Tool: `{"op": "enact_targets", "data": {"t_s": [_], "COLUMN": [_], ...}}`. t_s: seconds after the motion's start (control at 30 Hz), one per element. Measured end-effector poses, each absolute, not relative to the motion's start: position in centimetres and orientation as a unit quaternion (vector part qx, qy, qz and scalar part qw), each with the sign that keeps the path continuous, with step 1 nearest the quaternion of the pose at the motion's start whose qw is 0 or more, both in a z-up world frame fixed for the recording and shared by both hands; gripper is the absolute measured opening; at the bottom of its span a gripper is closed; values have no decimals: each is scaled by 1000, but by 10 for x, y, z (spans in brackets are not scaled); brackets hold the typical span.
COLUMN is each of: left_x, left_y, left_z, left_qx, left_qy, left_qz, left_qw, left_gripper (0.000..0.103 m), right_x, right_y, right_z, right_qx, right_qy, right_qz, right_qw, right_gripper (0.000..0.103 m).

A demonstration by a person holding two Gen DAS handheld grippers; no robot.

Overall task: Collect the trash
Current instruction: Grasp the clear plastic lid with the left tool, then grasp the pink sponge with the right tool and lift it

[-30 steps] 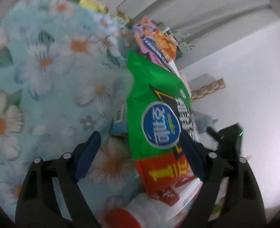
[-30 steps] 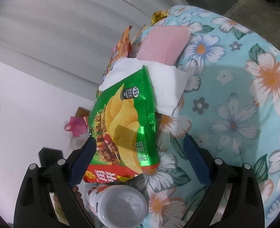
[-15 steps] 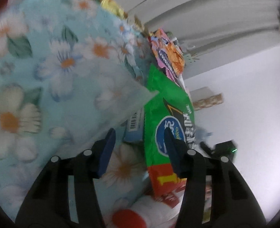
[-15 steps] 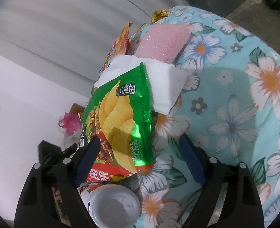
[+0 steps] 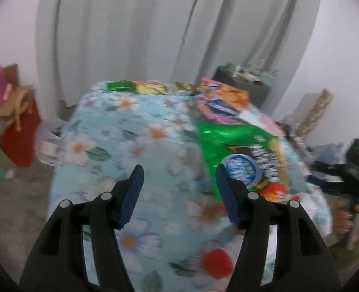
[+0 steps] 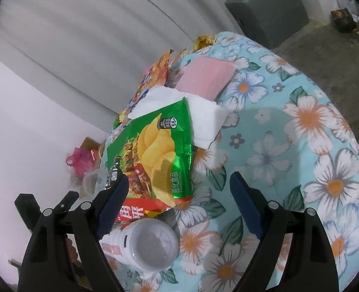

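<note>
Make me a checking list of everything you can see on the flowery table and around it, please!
Surface: round table under a light blue flowered cloth.
Job's things: green crinkly chip bag lying flat; white plastic bottle lying on its side beside it; white paper tissue partly under the bag; pink square sponge cloth; orange snack wrapper; small gold wrapper at the far edge.
Clutter: nothing seen beyond the trash.
Grippers: left gripper open and empty, its jaws just opened a little; right gripper open and empty above the bag's lower end.
Cables: nothing seen.
Surroundings: grey curtain, grey cabinet, red paper bag on the floor.
</note>
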State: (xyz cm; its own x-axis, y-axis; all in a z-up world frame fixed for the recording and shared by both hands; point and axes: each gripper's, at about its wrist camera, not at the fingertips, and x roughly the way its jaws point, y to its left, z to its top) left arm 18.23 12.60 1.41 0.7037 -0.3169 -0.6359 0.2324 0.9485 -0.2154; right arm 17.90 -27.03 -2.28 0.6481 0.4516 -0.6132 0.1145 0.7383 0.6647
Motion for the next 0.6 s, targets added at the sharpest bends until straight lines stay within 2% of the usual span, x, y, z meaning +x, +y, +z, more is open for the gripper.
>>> {"op": "enact_targets", "data": {"t_s": [0.1, 0.2, 0.27, 0.37, 0.47, 0.6], "left_x": [195, 209, 217, 221, 219, 219], "left_y": [120, 120, 122, 125, 129, 133], "left_z": [5, -9, -17, -23, -24, -25], "left_qx": [-12, -2, -3, -13, -16, -19], "left_qy": [355, 373, 387, 390, 385, 383], "left_qz": [-109, -99, -94, -92, -88, -87], "left_qw": [928, 922, 917, 916, 919, 919], "left_gripper": [54, 38, 21, 9, 4, 4], "right_x": [177, 175, 173, 175, 180, 191], "right_y": [-267, -265, -265, -267, -273, -280], "right_z": [-18, -12, -9, -9, -13, -19], "right_qx": [340, 329, 325, 328, 350, 377], "right_qy": [408, 407, 406, 406, 400, 395], "right_qz": [95, 92, 90, 87, 96, 100], "right_qw": [842, 847, 849, 848, 842, 832], "right_gripper": [83, 83, 83, 83, 83, 83]}}
